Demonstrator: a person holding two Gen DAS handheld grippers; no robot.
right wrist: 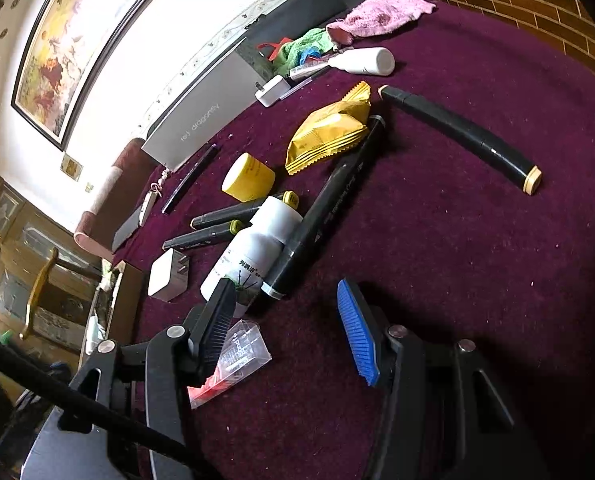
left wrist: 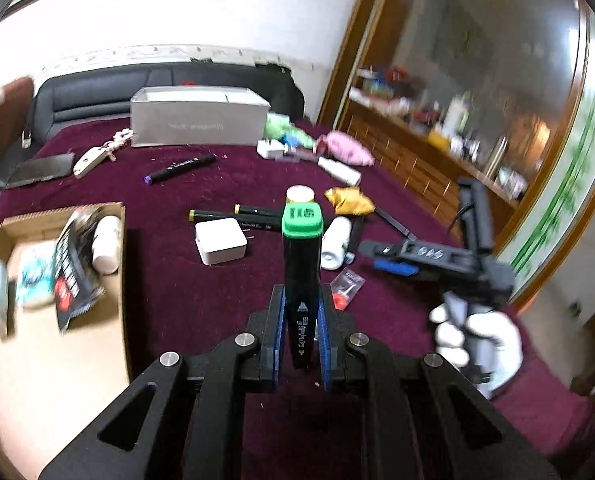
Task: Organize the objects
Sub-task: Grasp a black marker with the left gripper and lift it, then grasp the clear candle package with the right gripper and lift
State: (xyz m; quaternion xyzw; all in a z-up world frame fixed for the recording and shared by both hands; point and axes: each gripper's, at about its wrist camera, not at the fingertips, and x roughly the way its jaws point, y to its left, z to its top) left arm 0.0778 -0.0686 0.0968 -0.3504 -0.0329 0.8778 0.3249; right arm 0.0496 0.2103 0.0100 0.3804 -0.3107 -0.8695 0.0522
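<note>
My left gripper point(left wrist: 301, 300) is shut on a black marker with a green cap point(left wrist: 302, 240), which stands upright between the blue pads above the maroon cloth. My right gripper point(right wrist: 287, 320) is open and hangs low over the cloth with nothing between its fingers. It also shows in the left wrist view as the right gripper point(left wrist: 381, 258), held by a white-gloved hand point(left wrist: 477, 340). Just ahead of it lie a white bottle point(right wrist: 253, 248), a long black marker point(right wrist: 329, 204) and a clear packet with a red part point(right wrist: 237, 356). A cardboard box point(left wrist: 57, 360) at the left holds bottles and a dark packet.
Spread over the cloth are a yellow packet point(right wrist: 329, 128), a yellow jar point(right wrist: 249, 178), a tan-capped marker point(right wrist: 461, 136), two more markers point(right wrist: 217, 228), a white charger point(left wrist: 220, 242) and a purple-tipped marker point(left wrist: 177, 168). A grey box point(left wrist: 197, 120) and a pink cloth point(left wrist: 345, 148) lie at the back.
</note>
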